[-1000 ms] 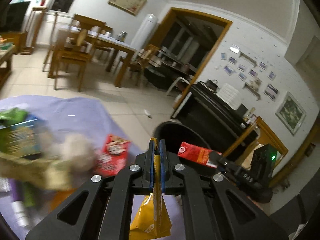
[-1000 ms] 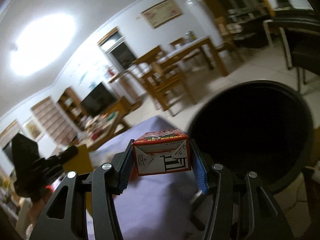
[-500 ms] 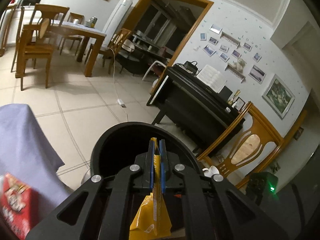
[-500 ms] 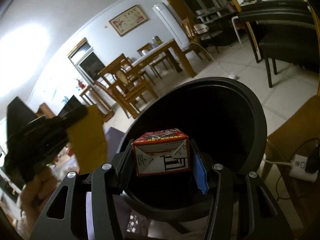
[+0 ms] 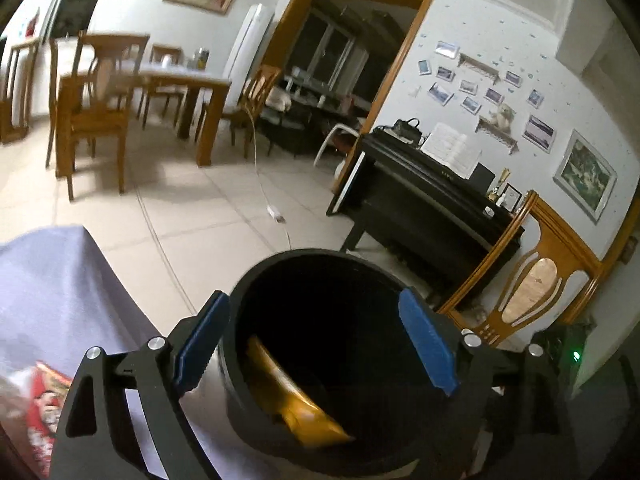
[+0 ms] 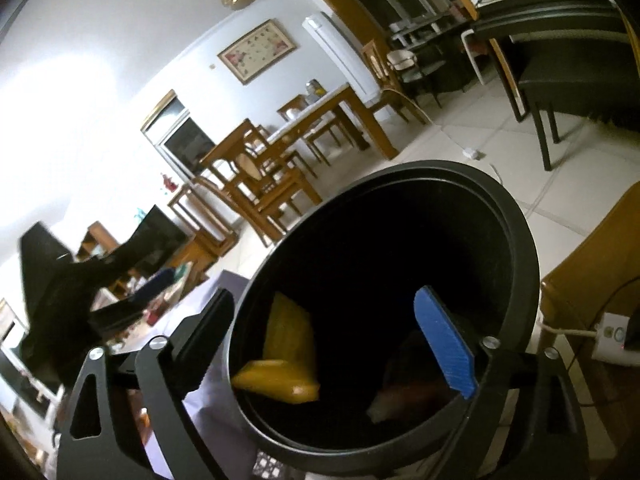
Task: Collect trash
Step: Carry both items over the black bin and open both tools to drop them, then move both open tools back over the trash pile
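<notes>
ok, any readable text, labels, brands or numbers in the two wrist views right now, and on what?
None can be read.
Piano fallboard: small pale brand mark, too small to read.
Red packet on the purple cloth: print blurred.
Yellow packet in the black bin: no legible print.
Framed picture on the wall: too small.

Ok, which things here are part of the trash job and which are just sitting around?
Part of the job:
- black bin
- yellow packet inside the bin
- dark carton inside the bin, blurred
- red packet on the purple cloth

Just lying about:
- piano
- dining table
- wooden chair
</notes>
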A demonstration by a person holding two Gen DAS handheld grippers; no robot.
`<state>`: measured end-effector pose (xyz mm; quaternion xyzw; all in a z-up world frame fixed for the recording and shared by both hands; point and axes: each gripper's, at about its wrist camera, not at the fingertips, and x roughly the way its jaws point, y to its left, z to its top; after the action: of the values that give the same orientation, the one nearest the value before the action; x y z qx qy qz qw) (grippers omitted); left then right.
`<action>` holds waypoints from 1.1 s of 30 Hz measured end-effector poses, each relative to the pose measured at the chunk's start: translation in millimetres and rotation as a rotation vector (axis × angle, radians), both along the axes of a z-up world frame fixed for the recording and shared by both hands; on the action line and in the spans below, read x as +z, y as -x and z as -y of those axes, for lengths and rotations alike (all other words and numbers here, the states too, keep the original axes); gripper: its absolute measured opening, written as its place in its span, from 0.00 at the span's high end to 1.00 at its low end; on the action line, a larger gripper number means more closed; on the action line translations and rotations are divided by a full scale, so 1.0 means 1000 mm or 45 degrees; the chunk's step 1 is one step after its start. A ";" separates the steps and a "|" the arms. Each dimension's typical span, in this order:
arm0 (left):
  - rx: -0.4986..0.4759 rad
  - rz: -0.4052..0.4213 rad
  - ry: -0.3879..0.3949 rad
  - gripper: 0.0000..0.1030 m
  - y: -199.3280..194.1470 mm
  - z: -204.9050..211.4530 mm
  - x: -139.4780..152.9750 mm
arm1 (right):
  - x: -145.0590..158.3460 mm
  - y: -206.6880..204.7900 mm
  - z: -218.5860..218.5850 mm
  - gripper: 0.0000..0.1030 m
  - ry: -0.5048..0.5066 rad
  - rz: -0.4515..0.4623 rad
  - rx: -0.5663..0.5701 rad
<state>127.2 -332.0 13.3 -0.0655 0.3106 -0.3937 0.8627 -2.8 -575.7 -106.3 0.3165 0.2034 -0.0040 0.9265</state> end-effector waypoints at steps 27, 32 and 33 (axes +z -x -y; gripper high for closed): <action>0.590 -0.015 -0.048 0.11 0.115 -0.274 0.003 | 0.062 -0.026 -0.143 0.04 0.440 0.093 0.010; 0.907 -0.101 -0.177 0.11 0.110 -0.349 -0.010 | 0.082 -0.043 -0.246 0.08 0.608 0.156 0.368; 0.937 -0.131 -0.185 0.11 0.108 -0.362 -0.013 | 0.084 -0.048 -0.273 0.13 0.647 0.165 0.460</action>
<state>19.7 29.7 0.2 -0.1311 0.3363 -0.0304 0.9321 45.3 -303.0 -22.6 0.0333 0.1892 0.1303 0.9727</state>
